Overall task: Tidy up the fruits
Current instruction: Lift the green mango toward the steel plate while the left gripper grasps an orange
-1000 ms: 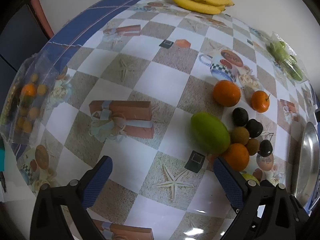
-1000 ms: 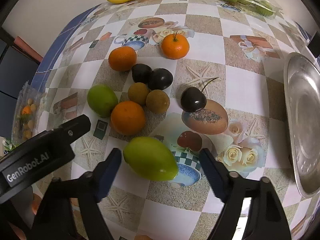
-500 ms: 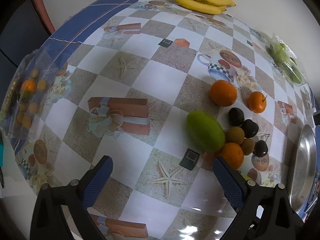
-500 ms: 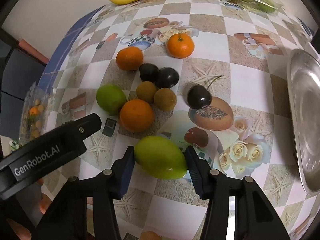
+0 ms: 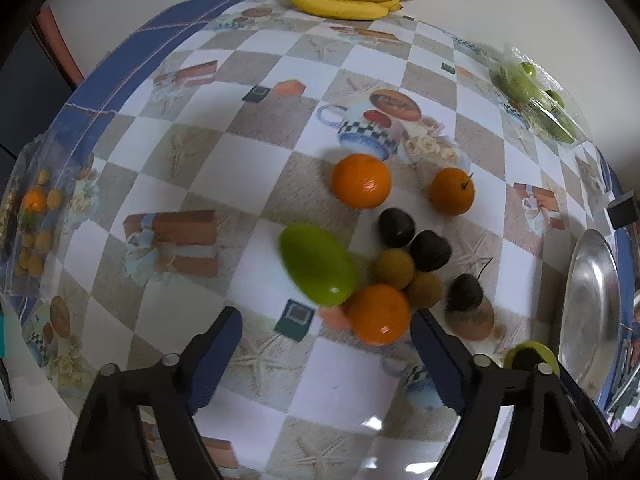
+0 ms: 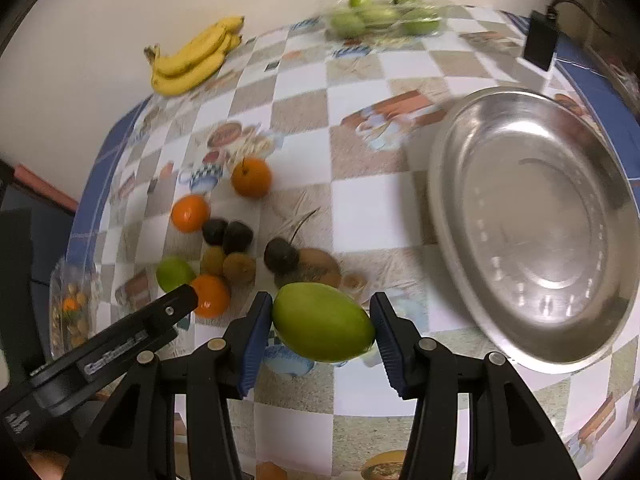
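Beside the tray (image 6: 448, 184), bare cloth (image 6: 372, 208) lies open; right gripper (image 6: 320, 322) pinches a mango (image 6: 322, 322); left gripper (image 5: 326, 340), closing, holds nothing; bagged fruit (image 6: 70, 304) blurs.

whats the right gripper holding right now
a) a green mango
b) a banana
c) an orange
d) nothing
a, the right gripper has both blue pads pressed on the sides of a green mango, held up off the table; the oranges and bananas lie farther back on the cloth.
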### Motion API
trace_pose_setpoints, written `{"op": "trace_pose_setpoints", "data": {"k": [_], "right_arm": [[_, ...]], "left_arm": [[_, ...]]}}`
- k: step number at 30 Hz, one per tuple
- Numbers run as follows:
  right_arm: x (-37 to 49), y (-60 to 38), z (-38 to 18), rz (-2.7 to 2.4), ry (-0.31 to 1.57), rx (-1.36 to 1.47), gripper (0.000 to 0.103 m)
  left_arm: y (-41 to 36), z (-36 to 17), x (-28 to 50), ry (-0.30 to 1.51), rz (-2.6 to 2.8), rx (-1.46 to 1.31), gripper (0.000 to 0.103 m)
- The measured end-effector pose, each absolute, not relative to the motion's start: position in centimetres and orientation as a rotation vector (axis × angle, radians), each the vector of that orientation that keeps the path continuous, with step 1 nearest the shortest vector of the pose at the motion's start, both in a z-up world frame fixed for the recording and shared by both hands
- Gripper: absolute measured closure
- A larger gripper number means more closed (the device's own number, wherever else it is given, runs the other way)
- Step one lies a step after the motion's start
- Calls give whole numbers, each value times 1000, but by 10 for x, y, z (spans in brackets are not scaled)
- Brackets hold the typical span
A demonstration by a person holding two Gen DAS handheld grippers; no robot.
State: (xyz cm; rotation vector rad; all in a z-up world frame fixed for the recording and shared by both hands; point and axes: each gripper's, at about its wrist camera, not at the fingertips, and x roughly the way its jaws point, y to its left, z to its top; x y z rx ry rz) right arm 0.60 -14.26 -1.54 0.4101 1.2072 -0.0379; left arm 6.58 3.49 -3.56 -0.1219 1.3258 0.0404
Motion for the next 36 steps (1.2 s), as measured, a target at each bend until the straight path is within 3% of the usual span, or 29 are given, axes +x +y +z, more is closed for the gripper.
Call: {"op": "trace_pose_setpoints", "data": {"k": [15,20,29,36], "right_arm": [[8,-147,-8,-43,1181,395,51],[7,-150,-8,-46,1183,403,51],[5,-154,-9,-58,1191,401,51],[4,-153,-8,-42,1188,407,51]], "left_arm": [[5,-48,78,1338,41,-53,47],[3,-48,76,1336,44,-56,48],[1,-55,72,1360,13,-96,63],[6,-53,67,1354,6,-122,63]]}}
